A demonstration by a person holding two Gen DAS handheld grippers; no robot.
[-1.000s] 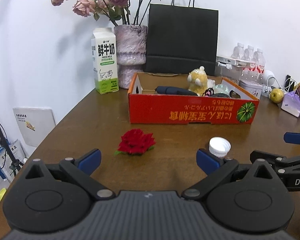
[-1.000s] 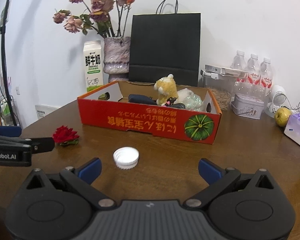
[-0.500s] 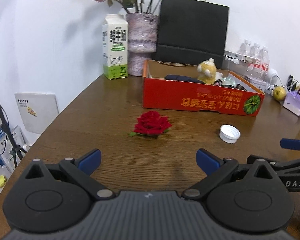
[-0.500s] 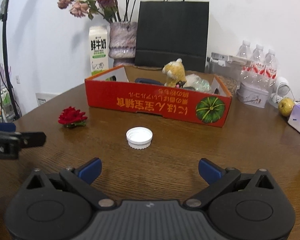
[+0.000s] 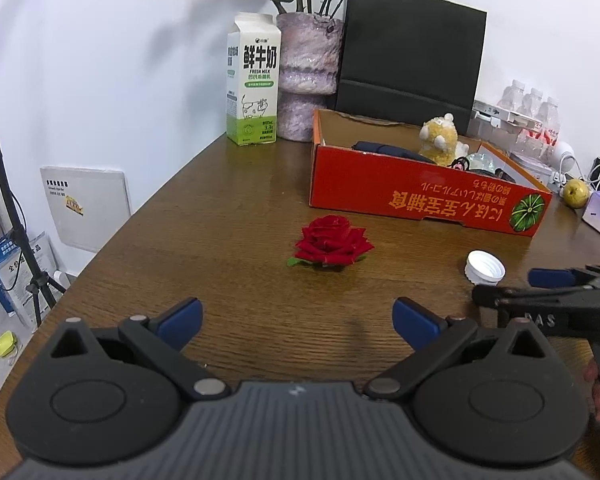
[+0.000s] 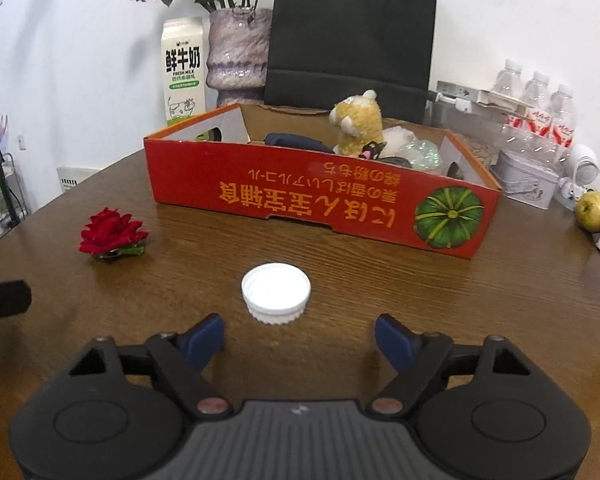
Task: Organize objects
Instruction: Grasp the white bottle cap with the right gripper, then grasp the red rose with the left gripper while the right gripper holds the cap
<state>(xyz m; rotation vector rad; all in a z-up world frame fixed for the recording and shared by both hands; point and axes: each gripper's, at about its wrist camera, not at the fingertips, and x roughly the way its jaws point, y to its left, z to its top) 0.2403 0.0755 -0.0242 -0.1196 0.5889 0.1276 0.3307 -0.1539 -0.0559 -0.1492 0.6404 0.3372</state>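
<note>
- a white bottle cap (image 6: 276, 298) is seen lying on the brown wooden table (image 6: 500, 320), its open side up, with a ribbed rim and a smooth hollow inside.
- the cap is placed in front of the red cardboard box (image 6: 320, 204), apart from it, and just ahead of the right gripper (image 6: 300, 338).
- the right gripper's jaws are closing; nothing is pressed between the blue pads (image 6: 392, 342), and the cap lies just beyond the tips, not yet between them.
- a red fabric rose (image 5: 330, 242) with small green leaves is found resting on the table, well to the left of the cap and in front of the box's left end.
- the left gripper (image 5: 298, 320) is held with its jaws spread wide and empty, pointed towards the rose, which is some way ahead of the tips.
- the box is shown open at the top, its front printed with upside-down orange characters and a green pumpkin.
- inside the box a yellow plush toy (image 6: 356, 124) is seen upright, beside a dark blue item (image 6: 296, 142), a crumpled clear plastic piece (image 6: 422, 154) and a small black-and-pink object that cannot be made out.
- behind the box a milk carton (image 5: 254, 80), a mottled purple vase (image 5: 306, 76) holding dried roses and a black paper bag (image 5: 410, 56) are lined up against the wall.
- at the right, water bottles (image 6: 536, 108), a tin (image 6: 526, 182) and a yellow-green fruit (image 6: 592, 210) are set near the table's edge.
</note>
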